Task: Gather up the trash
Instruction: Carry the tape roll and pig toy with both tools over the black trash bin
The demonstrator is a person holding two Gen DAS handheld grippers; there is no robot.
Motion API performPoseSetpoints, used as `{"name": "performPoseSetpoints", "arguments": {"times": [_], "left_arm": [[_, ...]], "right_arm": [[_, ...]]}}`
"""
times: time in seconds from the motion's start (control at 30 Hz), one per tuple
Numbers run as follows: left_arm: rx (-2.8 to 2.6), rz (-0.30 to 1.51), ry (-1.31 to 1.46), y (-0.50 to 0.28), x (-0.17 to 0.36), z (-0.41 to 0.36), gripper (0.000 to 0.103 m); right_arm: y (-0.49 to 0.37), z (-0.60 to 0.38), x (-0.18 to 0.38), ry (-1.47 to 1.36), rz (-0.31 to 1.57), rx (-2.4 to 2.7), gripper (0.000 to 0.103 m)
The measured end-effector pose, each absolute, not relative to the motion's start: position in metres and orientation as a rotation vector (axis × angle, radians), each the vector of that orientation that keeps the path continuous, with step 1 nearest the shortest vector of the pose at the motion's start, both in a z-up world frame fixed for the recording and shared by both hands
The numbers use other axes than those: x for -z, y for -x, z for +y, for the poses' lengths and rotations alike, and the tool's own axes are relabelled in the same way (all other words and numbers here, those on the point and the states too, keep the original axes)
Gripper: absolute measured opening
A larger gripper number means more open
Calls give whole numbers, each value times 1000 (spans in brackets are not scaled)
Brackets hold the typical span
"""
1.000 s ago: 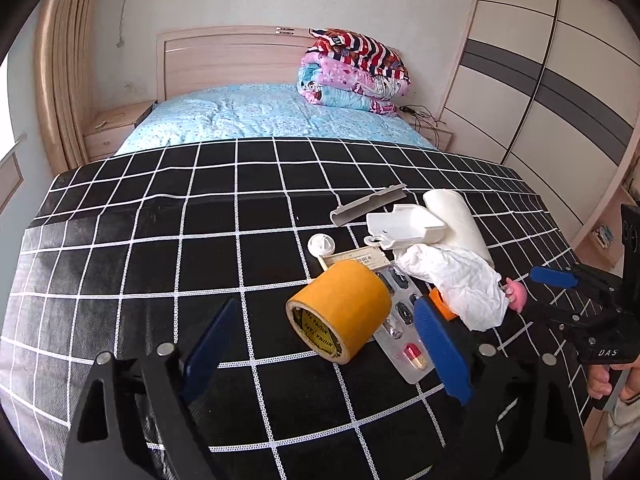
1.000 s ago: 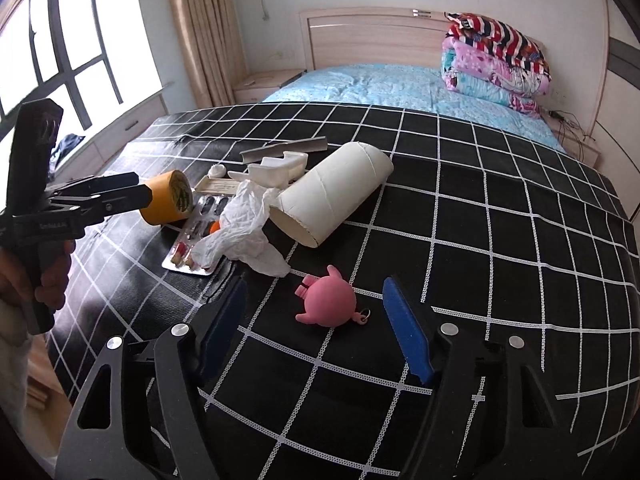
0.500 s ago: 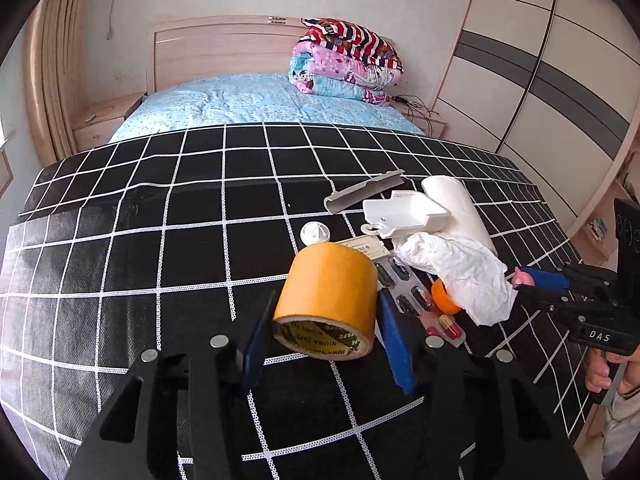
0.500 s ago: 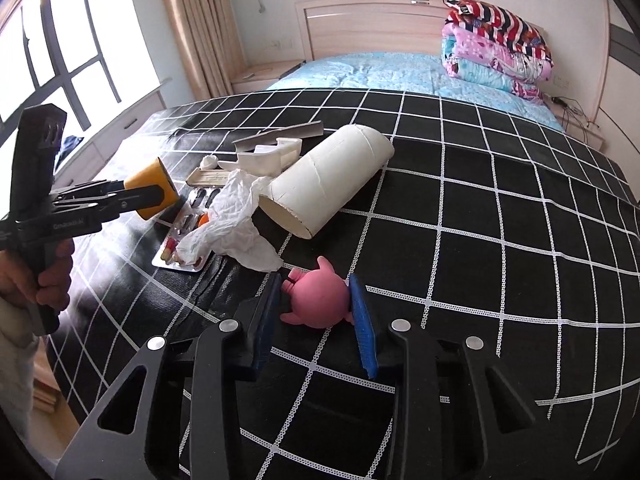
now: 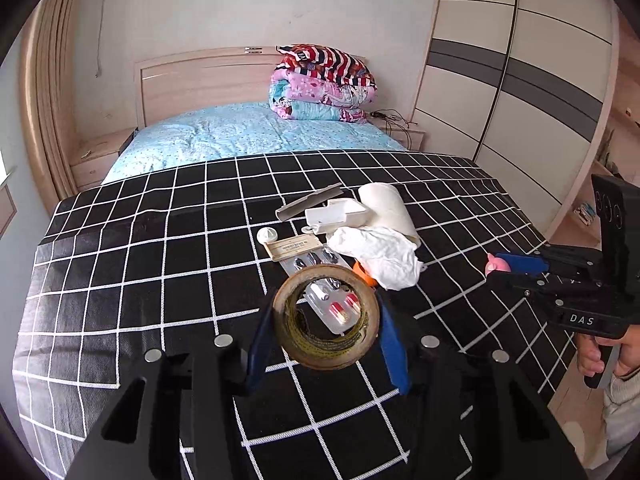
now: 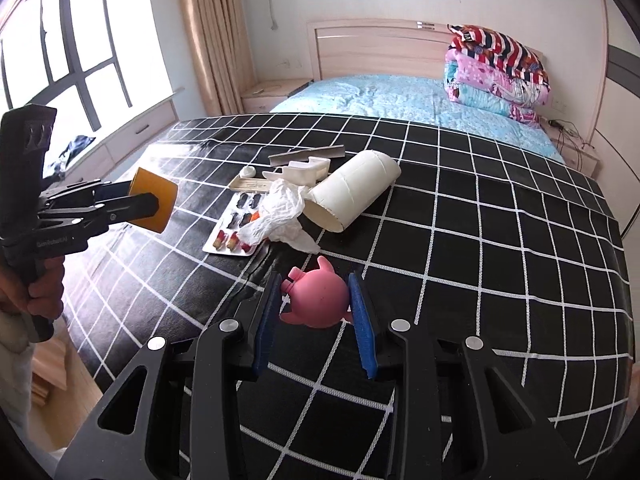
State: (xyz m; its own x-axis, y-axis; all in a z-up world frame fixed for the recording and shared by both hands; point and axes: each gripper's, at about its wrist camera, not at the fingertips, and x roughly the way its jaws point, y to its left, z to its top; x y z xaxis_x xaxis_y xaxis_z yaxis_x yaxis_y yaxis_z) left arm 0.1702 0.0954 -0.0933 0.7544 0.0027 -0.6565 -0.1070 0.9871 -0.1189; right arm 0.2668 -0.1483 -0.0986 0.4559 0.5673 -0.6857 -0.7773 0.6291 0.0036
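My left gripper is shut on a yellow tape roll and holds it above the bed cover, its hole facing the camera; it also shows in the right wrist view. My right gripper is shut on a pink pig toy, lifted off the cover; the toy also shows in the left wrist view. On the cover lie a crumpled white tissue, a white paper roll, a pill blister, a white plastic piece, a grey strip and a small white cap.
The black checked cover lies over a bed with a blue sheet and folded quilts at the headboard. A wardrobe stands on the right, a window and curtain on the left.
Both grippers closed on their objects and lifted them: the left took the tape roll and tilted it up, the right took the pink pig off the cover.
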Motion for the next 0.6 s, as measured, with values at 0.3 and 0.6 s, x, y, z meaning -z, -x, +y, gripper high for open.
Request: {"name": "performPoseSetpoints", "arguments": {"times": [0.3, 0.6], "left_arm": [[-6, 700, 106, -127, 87, 45, 46], [82, 738, 67, -84, 101, -9, 46]], "right_arm": [[-219, -175, 97, 343, 689, -878, 34], [-169, -196, 115, 365, 713, -928, 34]]}}
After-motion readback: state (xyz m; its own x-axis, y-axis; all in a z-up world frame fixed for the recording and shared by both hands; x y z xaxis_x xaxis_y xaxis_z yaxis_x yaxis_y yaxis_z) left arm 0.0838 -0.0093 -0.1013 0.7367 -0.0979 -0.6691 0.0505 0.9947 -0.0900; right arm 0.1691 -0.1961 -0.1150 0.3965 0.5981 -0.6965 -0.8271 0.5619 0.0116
